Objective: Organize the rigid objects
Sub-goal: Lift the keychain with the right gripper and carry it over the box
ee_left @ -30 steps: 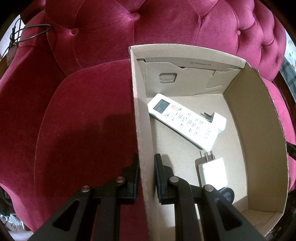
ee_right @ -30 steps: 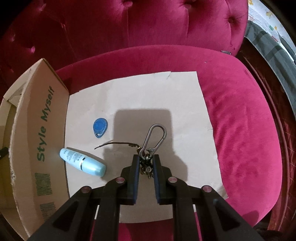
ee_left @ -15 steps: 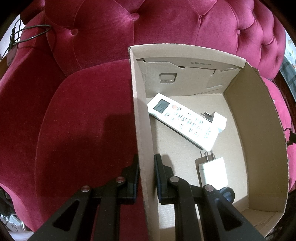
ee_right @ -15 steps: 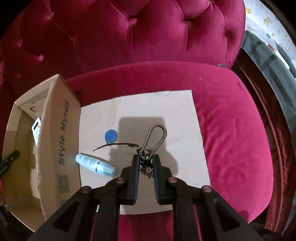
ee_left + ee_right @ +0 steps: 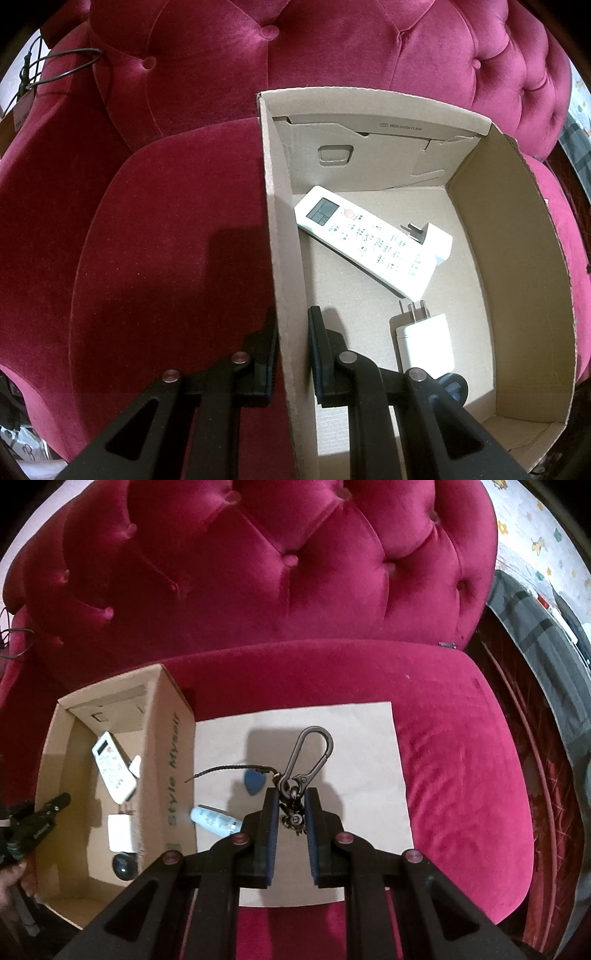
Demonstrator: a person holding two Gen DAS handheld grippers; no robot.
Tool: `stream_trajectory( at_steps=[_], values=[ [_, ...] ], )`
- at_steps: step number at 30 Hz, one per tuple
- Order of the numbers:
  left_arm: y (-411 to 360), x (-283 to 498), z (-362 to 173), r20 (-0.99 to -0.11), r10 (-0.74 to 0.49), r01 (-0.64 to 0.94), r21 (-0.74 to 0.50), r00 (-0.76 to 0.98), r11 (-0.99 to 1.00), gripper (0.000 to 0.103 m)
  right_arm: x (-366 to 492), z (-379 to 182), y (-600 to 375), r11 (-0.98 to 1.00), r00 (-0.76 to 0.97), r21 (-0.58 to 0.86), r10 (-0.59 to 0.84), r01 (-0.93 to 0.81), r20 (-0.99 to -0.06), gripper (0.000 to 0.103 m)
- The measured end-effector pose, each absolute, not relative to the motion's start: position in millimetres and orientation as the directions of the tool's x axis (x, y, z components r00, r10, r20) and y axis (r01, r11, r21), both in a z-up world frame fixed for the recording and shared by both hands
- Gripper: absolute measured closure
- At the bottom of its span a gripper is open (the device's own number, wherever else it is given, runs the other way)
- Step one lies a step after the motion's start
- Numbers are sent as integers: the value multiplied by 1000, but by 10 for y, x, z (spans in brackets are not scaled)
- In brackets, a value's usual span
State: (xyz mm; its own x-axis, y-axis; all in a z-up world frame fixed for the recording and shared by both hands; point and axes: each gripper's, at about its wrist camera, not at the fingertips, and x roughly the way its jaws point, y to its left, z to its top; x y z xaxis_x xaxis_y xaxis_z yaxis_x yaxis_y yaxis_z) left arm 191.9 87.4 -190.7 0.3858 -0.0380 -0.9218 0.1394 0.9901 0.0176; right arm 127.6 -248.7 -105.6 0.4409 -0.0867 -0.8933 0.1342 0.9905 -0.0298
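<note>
I've got the carabiner keychain (image 5: 303, 764) pinched in my right hand-held gripper (image 5: 291, 814), clamped on the ring cluster below the clip, with the carabiner sticking out past the fingertips and a dark cord trailing off toward the cardboard box (image 5: 176, 753). It hangs clear above the brown paper sheet (image 5: 365, 746) on the red velvet sofa (image 5: 461, 775).

My left hand-held gripper (image 5: 291, 354) is clenched on the near left wall of the cardboard box (image 5: 284, 258), one finger outside, one inside, bracing it.

Inside the box: a white remote control (image 5: 365, 243), a white plug adapter (image 5: 437, 242) tucked behind it, a white charger (image 5: 424, 341) nearer me, and a small dark round thing (image 5: 452, 384) I can't identify.

Left on the paper beside the box: a blue key fob (image 5: 255, 782) and a pale blue tube (image 5: 216, 819).

Step in hand, as I read it: carrying the keychain over to the box. Next I need to swing it across the printed box wall, cord included, park above bare floor near the charger, then let go. The left grip should hold the box steady meanwhile.
</note>
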Motion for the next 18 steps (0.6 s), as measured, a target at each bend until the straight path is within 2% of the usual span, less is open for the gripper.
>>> stream_trajectory(
  at_steps=[18],
  values=[
    [857, 1922, -1913, -922, -35, 139, 20, 385, 990, 87, 1462, -625, -1846, 1000, 502, 6, -9, 30, -865, 90]
  ],
)
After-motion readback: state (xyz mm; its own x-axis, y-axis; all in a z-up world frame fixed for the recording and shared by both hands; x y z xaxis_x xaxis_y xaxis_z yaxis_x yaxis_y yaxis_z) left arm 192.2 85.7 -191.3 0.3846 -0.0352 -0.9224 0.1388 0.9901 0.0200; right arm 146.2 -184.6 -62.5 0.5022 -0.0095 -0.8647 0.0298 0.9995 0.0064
